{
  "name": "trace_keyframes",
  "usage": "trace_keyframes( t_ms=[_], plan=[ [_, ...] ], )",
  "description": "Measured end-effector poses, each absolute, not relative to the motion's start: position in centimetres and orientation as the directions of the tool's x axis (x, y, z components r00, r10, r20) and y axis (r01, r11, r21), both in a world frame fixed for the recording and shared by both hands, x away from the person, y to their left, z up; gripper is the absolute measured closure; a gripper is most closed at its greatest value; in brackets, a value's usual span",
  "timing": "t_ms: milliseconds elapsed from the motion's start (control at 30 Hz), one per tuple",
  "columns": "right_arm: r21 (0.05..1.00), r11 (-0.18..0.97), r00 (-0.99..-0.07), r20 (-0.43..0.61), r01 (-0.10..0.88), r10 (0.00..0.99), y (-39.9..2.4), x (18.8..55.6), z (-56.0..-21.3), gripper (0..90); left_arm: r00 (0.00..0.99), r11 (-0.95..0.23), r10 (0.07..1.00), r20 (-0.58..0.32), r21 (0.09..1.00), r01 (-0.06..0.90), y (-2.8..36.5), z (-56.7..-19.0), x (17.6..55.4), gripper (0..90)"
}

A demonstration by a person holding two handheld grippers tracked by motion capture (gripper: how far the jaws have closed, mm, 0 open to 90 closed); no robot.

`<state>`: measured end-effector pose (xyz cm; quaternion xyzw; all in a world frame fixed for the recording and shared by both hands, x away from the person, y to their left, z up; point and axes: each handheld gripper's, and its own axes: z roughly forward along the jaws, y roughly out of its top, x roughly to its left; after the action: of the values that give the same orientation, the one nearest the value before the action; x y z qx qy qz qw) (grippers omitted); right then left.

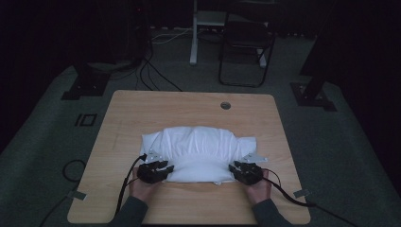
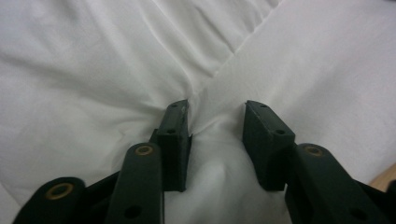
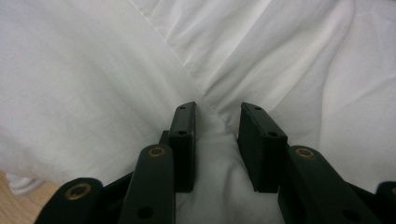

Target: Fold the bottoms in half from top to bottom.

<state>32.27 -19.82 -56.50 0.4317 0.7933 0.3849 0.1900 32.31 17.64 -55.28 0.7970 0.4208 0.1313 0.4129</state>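
One white crumpled cotton garment (image 1: 198,152) sits mid-table on the light wooden table (image 1: 142,113), partly folded, near edge doubled over. Left gripper (image 2: 215,122) and right gripper (image 3: 217,123) each pinch a bunched-up fold, so I'd guess more folding is left.

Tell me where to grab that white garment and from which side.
Take the white garment at its two near corners, coming in from the person's side of the table. Probably best: it lies folded flat, and a bunched fold already sits between each pair of tongs.

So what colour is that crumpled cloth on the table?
White; the cloth shows best in the right gripper view.
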Motion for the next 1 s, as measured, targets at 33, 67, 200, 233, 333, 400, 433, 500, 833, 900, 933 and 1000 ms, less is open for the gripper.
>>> trace_keyframes(
  t_ms=[33, 67, 200, 233, 333, 400, 433, 500, 833, 900, 933, 1000],
  plan=[
    [0.775, 0.332, -0.557, 0.031, 0.538, 0.83, -19.8, 32.3, -56.5, 66.4, 0.615, -0.287, 0.775, -0.146, 0.785, 0.548, 17.9, -54.9, 32.3, 54.9],
    [0.776, 0.331, -0.558, 0.032, 0.537, 0.829, -19.9, 32.3, -56.5, 66.4, 0.614, -0.267, 0.776, -0.147, 0.805, 0.53, 18.2, -54.5, 32.2, 50.5],
    [0.779, 0.324, -0.564, 0.045, 0.536, 0.825, -20.1, 32.4, -56.6, 66.3, 0.552, -0.188, 0.825, -0.121, 0.862, 0.471, 19.6, -52.9, 32.1, 36.1],
    [0.779, 0.324, -0.564, 0.045, 0.536, 0.825, -20.1, 32.4, -56.6, 66.3, 0.552, -0.188, 0.825, -0.121, 0.862, 0.471, 19.6, -52.9, 32.1, 30.7],
    [0.78, 0.325, -0.563, 0.043, 0.534, 0.825, -20.0, 32.4, -56.6, 66.2, 0.446, -0.171, 0.889, -0.098, 0.835, 0.523, 20.4, -53.3, 33.1, 21.4],
    [0.781, 0.325, -0.564, 0.042, 0.534, 0.825, -20.0, 32.4, -56.6, 66.2, 0.404, -0.178, 0.911, -0.083, 0.804, 0.568, 20.6, -54.4, 33.8, 18.4],
    [0.781, 0.326, -0.565, 0.041, 0.533, 0.824, -20.0, 32.4, -56.6, 66.2, 0.378, -0.198, 0.924, -0.052, 0.782, 0.591, 20.6, -55.2, 34.2, 13.9],
    [0.781, 0.327, -0.566, 0.041, 0.532, 0.823, -20.0, 32.4, -56.6, 66.1, 0.372, -0.209, 0.927, -0.042, 0.767, 0.607, 20.3, -55.6, 34.4, 11.6],
    [0.784, 0.329, -0.571, 0.04, 0.526, 0.82, -20.1, 32.4, -56.7, 65.9, 0.314, -0.2, 0.949, -0.022, 0.728, 0.656, 20.1, -56.5, 34.7, 2.1],
    [0.784, 0.329, -0.571, 0.04, 0.526, 0.82, -20.1, 32.4, -56.7, 65.9, 0.303, -0.192, 0.953, -0.024, 0.726, 0.661, 20.2, -56.5, 34.7, 1.4],
    [0.785, 0.329, -0.571, 0.039, 0.525, 0.82, -20.1, 32.4, -56.7, 65.8, 0.295, -0.186, 0.955, -0.025, 0.726, 0.662, 20.2, -56.5, 34.6, 1.4],
    [0.785, 0.329, -0.572, 0.039, 0.525, 0.819, -20.1, 32.4, -56.7, 65.8, 0.284, -0.178, 0.958, -0.026, 0.725, 0.665, 20.1, -56.5, 34.5, 1.0]
  ],
)
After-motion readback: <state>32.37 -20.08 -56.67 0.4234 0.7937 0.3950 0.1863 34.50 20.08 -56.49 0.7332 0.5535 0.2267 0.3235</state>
